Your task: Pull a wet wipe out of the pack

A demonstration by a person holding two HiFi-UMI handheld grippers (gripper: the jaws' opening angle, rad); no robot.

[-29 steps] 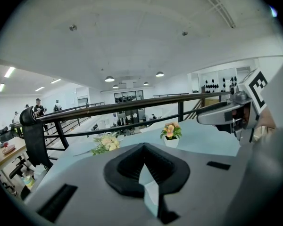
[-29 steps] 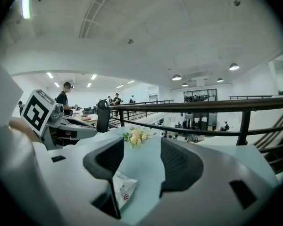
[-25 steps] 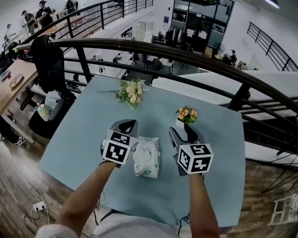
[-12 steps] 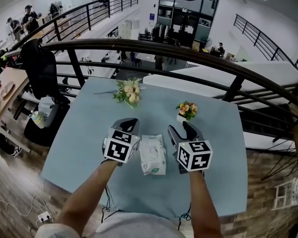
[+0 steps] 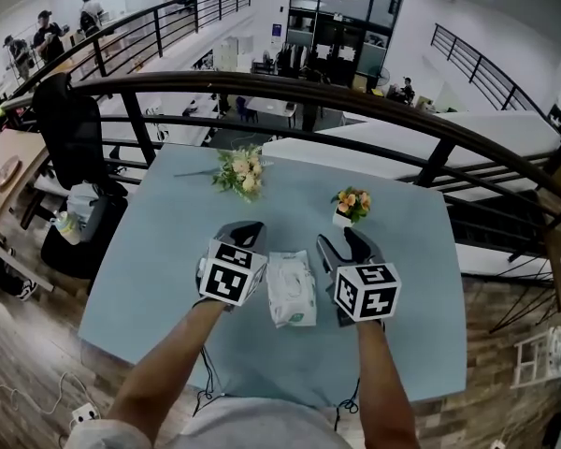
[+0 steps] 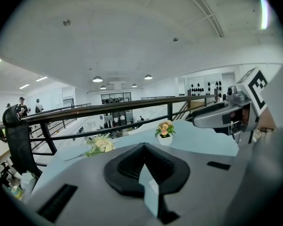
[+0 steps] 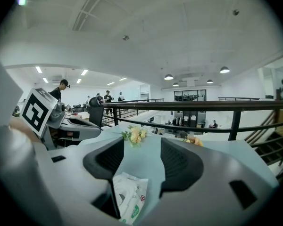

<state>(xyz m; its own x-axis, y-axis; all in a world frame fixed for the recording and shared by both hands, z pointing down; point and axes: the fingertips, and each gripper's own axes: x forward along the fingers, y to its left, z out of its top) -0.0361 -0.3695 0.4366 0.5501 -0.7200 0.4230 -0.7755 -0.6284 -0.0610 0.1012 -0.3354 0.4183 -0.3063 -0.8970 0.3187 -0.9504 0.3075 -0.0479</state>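
While the person is holding both tools low over the pale blue table (image 5: 131, 279), the left gripper (image 5: 244, 232) is hovering just left of the wet wipe pack (image 5: 291, 288). Its jaws are pressing together tip to tip with nothing caught between them. Farther back on that side, a bouquet (image 5: 241, 171) of pale flowers is lying near the table's far edge. The pack is lying flat on the table between the two tools, its white face turned up. Just to its right, the right gripper (image 5: 342, 243) is keeping its jaws spread wide and empty, and the pack's near corner is showing low in the gap. A small flower pot (image 5: 351, 206) is standing beyond this gripper's tips.
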